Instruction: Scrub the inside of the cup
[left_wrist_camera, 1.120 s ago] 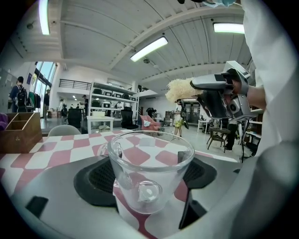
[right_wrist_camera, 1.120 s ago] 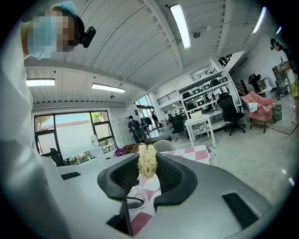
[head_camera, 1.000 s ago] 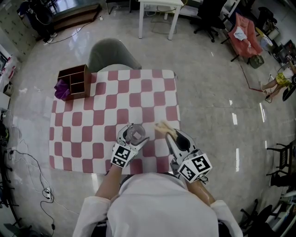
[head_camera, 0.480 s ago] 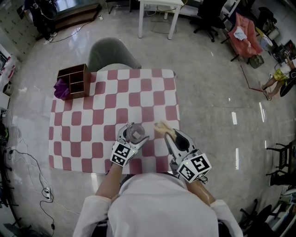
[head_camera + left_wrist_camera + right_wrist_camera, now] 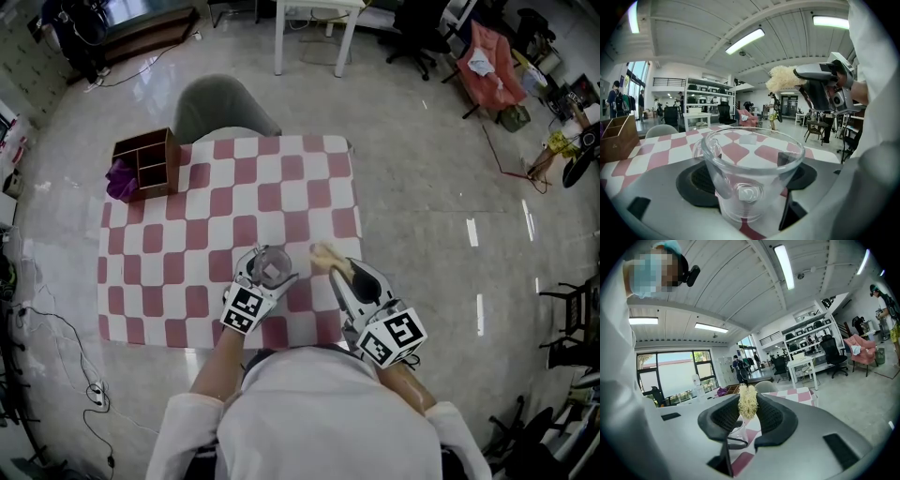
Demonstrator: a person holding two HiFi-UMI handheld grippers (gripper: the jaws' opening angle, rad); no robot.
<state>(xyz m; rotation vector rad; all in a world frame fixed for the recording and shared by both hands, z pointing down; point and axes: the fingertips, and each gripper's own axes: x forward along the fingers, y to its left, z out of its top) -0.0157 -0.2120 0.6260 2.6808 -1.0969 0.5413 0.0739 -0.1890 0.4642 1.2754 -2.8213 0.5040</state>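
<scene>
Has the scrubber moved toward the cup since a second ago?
No; the scrubber keeps its gap from the cup, over the same tablecloth checks.

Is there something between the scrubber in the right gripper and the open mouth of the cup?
Nothing visible does. The left gripper holds the cup with its mouth open and nothing inside it. The right gripper holds the scrubber beside the cup, apart from it, with only air between them.

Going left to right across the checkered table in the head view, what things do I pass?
wooden box → glass cup → scrubber
</scene>
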